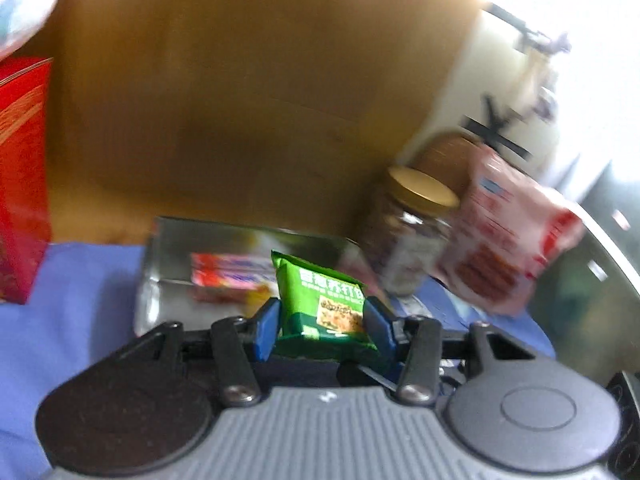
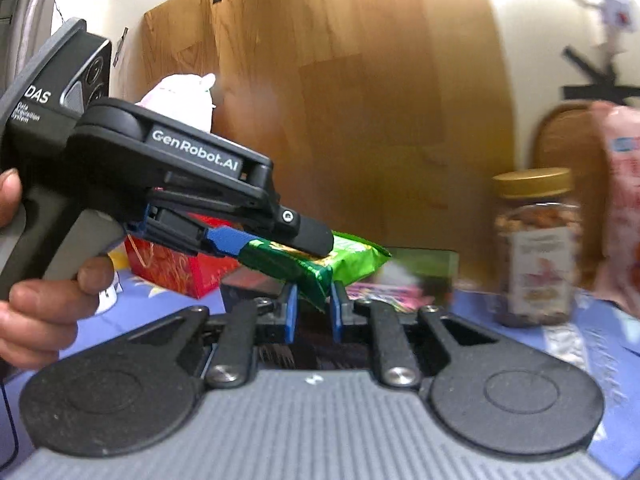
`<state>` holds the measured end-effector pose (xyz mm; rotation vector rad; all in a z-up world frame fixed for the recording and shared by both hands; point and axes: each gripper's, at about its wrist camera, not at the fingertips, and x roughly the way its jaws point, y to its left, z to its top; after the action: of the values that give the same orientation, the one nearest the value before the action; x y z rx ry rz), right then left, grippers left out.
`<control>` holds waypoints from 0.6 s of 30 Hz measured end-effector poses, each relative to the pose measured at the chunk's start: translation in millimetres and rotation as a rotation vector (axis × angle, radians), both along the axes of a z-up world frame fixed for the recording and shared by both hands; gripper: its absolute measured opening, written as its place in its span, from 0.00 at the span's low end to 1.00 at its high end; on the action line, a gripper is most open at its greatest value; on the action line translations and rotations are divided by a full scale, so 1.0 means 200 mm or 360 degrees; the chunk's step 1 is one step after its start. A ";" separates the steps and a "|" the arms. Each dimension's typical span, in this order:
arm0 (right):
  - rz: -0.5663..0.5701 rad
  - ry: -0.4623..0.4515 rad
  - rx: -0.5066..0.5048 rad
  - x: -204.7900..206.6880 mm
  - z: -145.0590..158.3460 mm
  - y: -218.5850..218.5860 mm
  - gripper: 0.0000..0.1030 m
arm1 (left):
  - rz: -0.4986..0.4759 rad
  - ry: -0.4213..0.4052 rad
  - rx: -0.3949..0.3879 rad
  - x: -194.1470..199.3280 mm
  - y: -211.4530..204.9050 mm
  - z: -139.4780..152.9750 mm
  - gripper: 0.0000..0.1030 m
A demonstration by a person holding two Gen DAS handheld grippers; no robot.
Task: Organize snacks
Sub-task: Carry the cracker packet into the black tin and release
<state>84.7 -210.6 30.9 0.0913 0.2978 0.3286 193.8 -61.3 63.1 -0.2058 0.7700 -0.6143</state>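
Observation:
My left gripper [image 1: 322,312] is shut on a green cracker packet [image 1: 324,300] and holds it above the blue cloth, just in front of a metal tin [image 1: 172,264] that holds red and pink snack bars [image 1: 228,276]. In the right wrist view the left gripper [image 2: 280,248] comes in from the left with the green packet [image 2: 348,258]. The packet's lower corner hangs between the blue pads of my right gripper [image 2: 313,304], whose jaws stand slightly apart without a clear grip.
A glass jar of nuts with a gold lid [image 1: 412,232] [image 2: 534,248] stands right of the tin. A pink-and-white snack bag [image 1: 504,236] [image 2: 620,208] leans beside it. A red box [image 1: 22,184] [image 2: 180,268] stands at the left. A wooden board [image 1: 240,100] backs the scene.

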 end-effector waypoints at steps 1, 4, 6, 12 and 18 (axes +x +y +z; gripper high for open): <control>-0.0003 -0.0003 -0.0029 0.04 -0.01 0.03 0.21 | 0.0029 0.0004 0.0010 0.04 0.01 -0.01 0.45; -0.0114 -0.0047 -0.0145 0.12 -0.02 0.07 0.27 | 0.0092 0.0008 0.0080 0.13 0.00 -0.05 0.45; -0.0178 -0.0054 -0.0199 0.12 -0.02 0.06 0.27 | 0.0129 -0.0027 0.0125 0.14 0.02 -0.06 0.45; -0.0201 -0.0004 -0.0015 -0.07 -0.01 -0.10 0.27 | 0.0168 -0.0049 0.0049 0.04 0.20 -0.06 0.45; -0.0243 0.0125 0.0220 -0.26 -0.10 -0.26 0.29 | 0.0242 -0.0064 0.0052 -0.06 0.31 -0.07 0.45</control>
<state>32.6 -262.5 10.0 0.2620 0.3438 0.1937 182.2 0.2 49.2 -0.2188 0.7181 -0.4606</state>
